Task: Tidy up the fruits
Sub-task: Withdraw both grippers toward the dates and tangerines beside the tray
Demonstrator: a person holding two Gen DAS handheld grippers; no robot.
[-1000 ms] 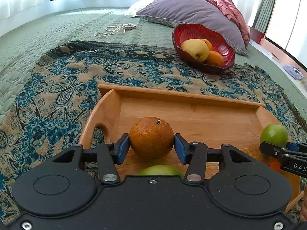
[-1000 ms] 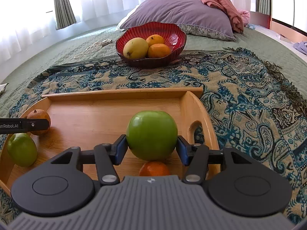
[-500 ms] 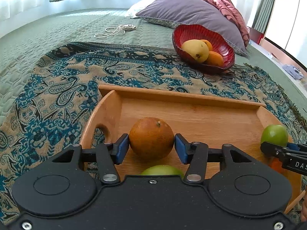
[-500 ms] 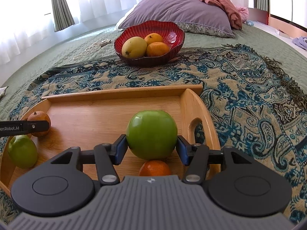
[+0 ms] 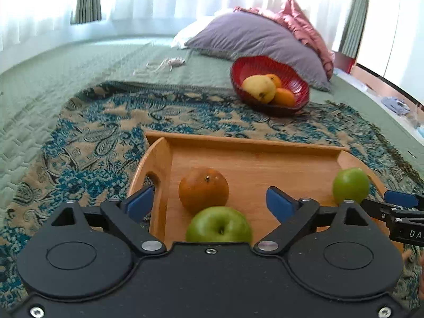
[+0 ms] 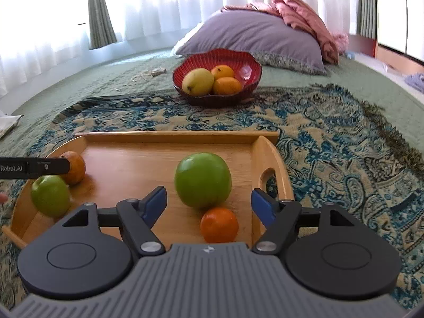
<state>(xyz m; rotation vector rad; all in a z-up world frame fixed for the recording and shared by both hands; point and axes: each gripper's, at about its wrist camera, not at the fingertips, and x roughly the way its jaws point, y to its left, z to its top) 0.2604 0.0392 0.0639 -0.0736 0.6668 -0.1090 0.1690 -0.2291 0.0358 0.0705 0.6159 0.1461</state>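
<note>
tray [image 6: 169,144]: smooth wood | bowl [image 6: 246,65]: glossy, perhaps glass | throw [image 6: 331,132]: woven cloth

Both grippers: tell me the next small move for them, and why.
Probably back both straight off the wooden tray. The left gripper stands open, its blue pads clear of the brown orange, and the right gripper stands open around the big green apple. Both fruits sit on the tray floor, so neither needs holding; pulling straight back should avoid nudging them.
</note>
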